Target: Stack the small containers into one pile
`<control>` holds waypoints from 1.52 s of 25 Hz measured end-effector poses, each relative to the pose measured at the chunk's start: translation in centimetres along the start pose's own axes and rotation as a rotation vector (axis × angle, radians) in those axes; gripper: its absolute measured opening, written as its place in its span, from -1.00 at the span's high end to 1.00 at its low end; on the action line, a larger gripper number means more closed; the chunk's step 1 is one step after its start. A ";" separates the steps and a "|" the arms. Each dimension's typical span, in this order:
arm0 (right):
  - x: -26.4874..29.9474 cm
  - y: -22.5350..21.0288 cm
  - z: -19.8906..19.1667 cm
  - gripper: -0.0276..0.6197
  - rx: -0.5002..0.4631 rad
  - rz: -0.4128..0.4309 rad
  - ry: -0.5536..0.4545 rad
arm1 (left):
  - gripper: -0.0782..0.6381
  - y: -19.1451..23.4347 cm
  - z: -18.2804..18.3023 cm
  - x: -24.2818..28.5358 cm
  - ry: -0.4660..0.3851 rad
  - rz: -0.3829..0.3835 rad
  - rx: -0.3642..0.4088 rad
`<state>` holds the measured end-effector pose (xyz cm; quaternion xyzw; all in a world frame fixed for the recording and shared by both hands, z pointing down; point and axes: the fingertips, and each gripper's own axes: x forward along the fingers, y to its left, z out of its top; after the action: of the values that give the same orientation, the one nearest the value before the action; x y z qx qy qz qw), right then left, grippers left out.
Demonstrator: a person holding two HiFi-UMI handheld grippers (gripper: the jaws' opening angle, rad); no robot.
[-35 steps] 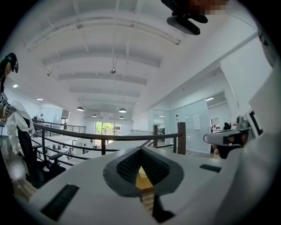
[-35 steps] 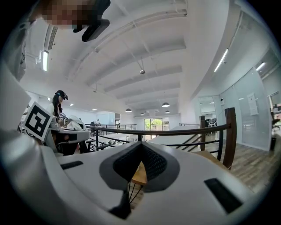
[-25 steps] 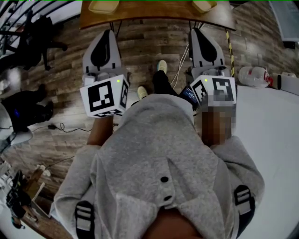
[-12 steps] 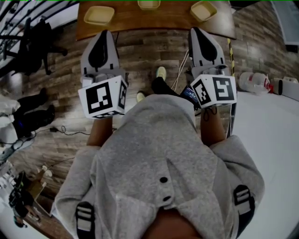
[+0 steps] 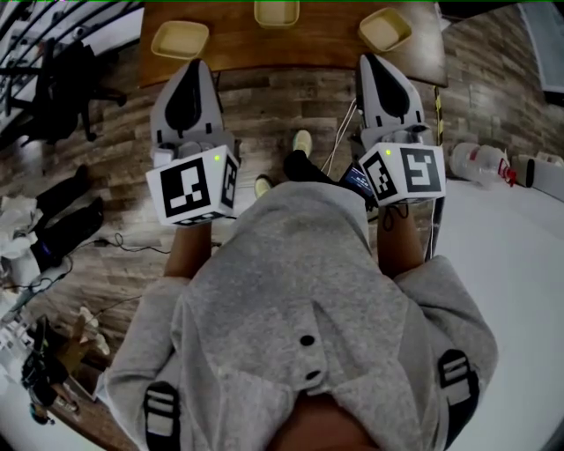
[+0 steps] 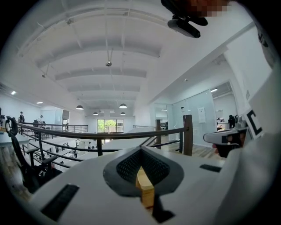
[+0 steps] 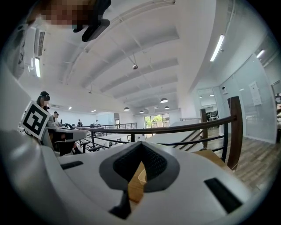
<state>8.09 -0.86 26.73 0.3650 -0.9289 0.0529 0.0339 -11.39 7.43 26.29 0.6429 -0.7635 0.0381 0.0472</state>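
**Item: 3 small yellow containers.** All stand on the wooden worktop (image 5: 326,40), each alone and well apart.
- container 1 (image 5: 180,40): left end.
- container 2 (image 5: 276,13): far middle edge.
- container 3 (image 5: 385,29): right end.

**My left gripper** (image 5: 196,63): jaws closed tip to tip with nothing between them. It points level at the worktop's near edge, near container 1.

**My right gripper** (image 5: 368,58): jaws closed and empty. It is beside the left gripper and points the same way, near container 3.

**Fittings:** 1 marker cube per gripper, left (image 5: 196,185) and right (image 5: 404,172).

**Surroundings:**
- wood-plank floor (image 5: 264,106) below.
- black railing (image 6: 101,135) beyond the worktop.
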 end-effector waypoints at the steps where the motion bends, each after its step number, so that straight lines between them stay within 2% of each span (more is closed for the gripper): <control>1: 0.5 -0.4 0.0 0.88 0.002 0.001 0.002 | 0.75 -0.1 0.0 0.6 0.004 0.003 0.000; 6: 3.1 -2.1 0.0 0.88 -0.012 0.015 0.017 | 0.75 -0.1 0.6 3.4 0.018 0.018 0.011; 11: 5.2 -3.5 0.4 0.88 0.018 0.023 0.010 | 0.75 0.3 1.3 5.5 0.024 0.036 0.029; 19: 5.9 -7.4 1.3 0.88 0.029 0.043 0.004 | 0.75 -2.1 2.2 8.2 0.014 0.049 0.042; 38: 6.3 -10.8 1.6 0.88 0.043 0.110 -0.026 | 0.76 -5.3 3.3 9.9 -0.009 0.109 0.082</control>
<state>10.77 -13.20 26.55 0.3149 -0.9465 0.0699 0.0111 -7.94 -3.49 24.22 0.6019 -0.7955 0.0688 0.0152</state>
